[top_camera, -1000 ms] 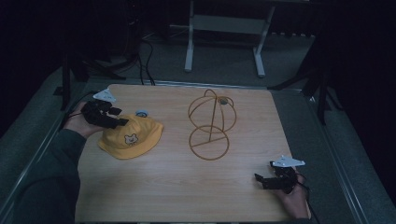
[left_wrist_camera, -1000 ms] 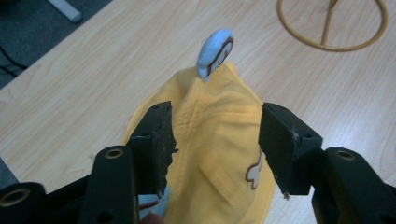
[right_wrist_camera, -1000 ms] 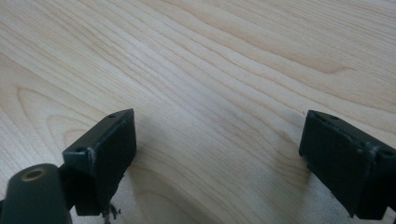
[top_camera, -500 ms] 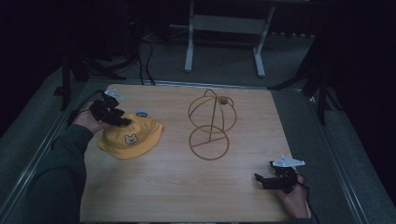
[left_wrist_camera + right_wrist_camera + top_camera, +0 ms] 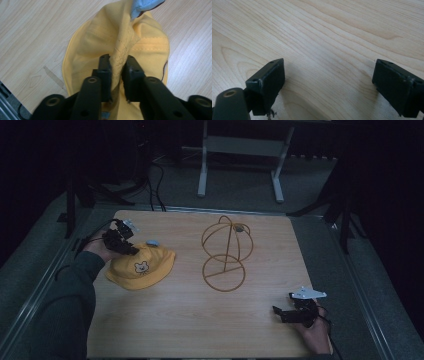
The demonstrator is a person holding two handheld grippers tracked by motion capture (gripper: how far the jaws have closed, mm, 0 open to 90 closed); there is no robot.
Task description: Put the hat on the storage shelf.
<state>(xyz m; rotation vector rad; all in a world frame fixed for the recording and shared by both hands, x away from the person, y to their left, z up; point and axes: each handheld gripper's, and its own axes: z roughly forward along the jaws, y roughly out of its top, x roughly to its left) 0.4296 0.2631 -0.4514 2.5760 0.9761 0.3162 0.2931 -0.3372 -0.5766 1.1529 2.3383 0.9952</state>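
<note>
A yellow hat (image 5: pixel 142 268) with a small bear face lies on the left of the wooden table (image 5: pixel 175 330). My left gripper (image 5: pixel 131 251) is at the hat's back left edge. In the left gripper view its jaws have just been closing, and the left gripper (image 5: pixel 117 62) is shut on a pinched fold of the yellow hat (image 5: pixel 100 37). A small blue piece (image 5: pixel 143 6) sits at the hat's far end. My right gripper (image 5: pixel 278 312) rests near the table's front right corner. The right gripper (image 5: pixel 329 75) is open over bare wood.
A gold wire hat stand (image 5: pixel 225 252) with a round base and a domed top stands at the table's middle. Beyond the table's far edge are a dark floor, cables and a white frame's legs (image 5: pixel 202 167).
My left gripper has moved right and down onto the hat's back edge and closed on its fabric. The hat has shifted a little. The right gripper has stayed where it was.
</note>
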